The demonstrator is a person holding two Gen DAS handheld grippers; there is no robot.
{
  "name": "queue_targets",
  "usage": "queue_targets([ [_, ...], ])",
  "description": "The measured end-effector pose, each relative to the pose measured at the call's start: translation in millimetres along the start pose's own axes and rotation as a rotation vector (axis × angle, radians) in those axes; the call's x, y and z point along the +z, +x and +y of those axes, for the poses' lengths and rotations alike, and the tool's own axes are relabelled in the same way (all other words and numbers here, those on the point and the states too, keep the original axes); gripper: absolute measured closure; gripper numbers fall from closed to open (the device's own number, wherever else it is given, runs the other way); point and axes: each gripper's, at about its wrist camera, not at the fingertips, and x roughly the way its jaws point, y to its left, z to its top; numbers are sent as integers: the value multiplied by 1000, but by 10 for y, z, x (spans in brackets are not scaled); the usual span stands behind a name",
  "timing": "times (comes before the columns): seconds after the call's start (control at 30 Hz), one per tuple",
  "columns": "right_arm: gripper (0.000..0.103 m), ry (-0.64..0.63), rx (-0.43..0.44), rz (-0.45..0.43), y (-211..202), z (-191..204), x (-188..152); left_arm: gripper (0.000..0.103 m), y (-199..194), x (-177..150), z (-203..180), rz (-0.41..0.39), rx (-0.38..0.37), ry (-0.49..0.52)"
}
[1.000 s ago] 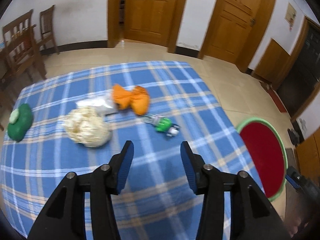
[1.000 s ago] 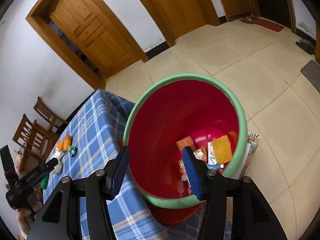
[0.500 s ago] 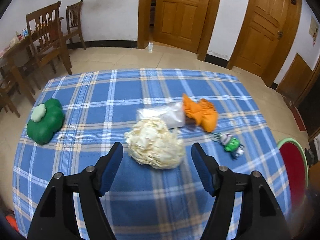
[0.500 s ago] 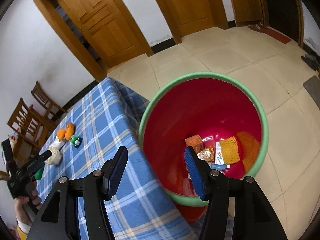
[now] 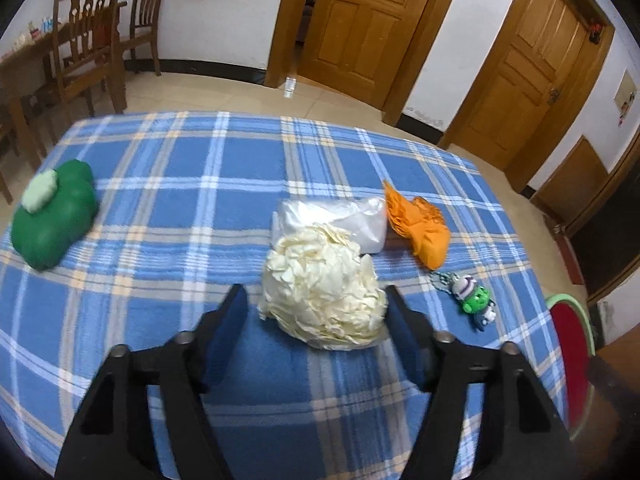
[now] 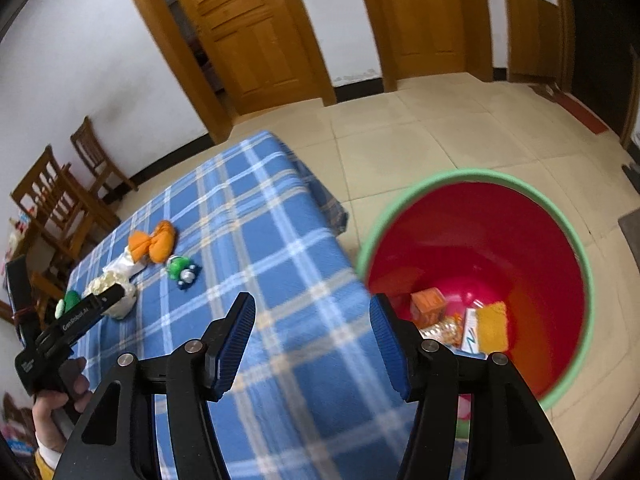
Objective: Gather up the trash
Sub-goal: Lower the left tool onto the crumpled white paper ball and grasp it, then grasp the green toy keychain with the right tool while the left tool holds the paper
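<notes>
A cream crumpled paper ball [image 5: 324, 288] lies on the blue plaid tablecloth [image 5: 192, 184]. My left gripper [image 5: 318, 312] is open with its fingers on either side of the ball's near part, not closed on it. Behind the ball lie a white plastic bag [image 5: 340, 220] and an orange crumpled piece [image 5: 420, 226]. A red bin with a green rim [image 6: 576, 240] stands on the floor beside the table and holds several scraps [image 6: 460, 320]. My right gripper [image 6: 312, 332] is open and empty above the table's edge next to the bin.
A green plush toy [image 5: 54, 216] lies at the table's left. A small green toy figure [image 5: 476, 304] lies right of the ball. Wooden chairs [image 5: 92, 60] stand beyond the table's far left. Wooden doors [image 5: 360, 28] line the wall.
My left gripper has swung left and moved in on the paper ball, opening wider around it. My right gripper has drawn back from over the bin toward the table.
</notes>
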Motion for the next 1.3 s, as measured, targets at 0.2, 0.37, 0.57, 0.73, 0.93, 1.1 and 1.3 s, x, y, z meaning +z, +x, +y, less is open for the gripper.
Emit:
queue_targets([
  [0.2, 42, -74, 17, 11, 204, 377, 49, 54, -5, -29, -17, -14, -27, 1],
  [0.37, 42, -113, 22, 34, 421, 616, 86, 55, -111, -32, 71, -46, 12, -4],
  [0.57, 42, -181, 30, 60, 653, 869, 107, 55, -212, 11, 263, -94, 72, -31],
  [0.73, 42, -239, 15, 71, 855, 1068, 111, 55, -203, 32, 348, -92, 72, -53],
  [0.93, 42, -288, 7, 59, 973, 1210, 88, 55, -181, 8, 354, -82, 70, -60],
  [1.1, 60, -348, -12, 33, 1015, 1318, 53, 55, -173, 3, 336, -82, 66, -54],
  [1.3, 62, -319, 16, 47, 956, 1252, 53, 55, -162, -11, 311, -77, 51, -52],
])
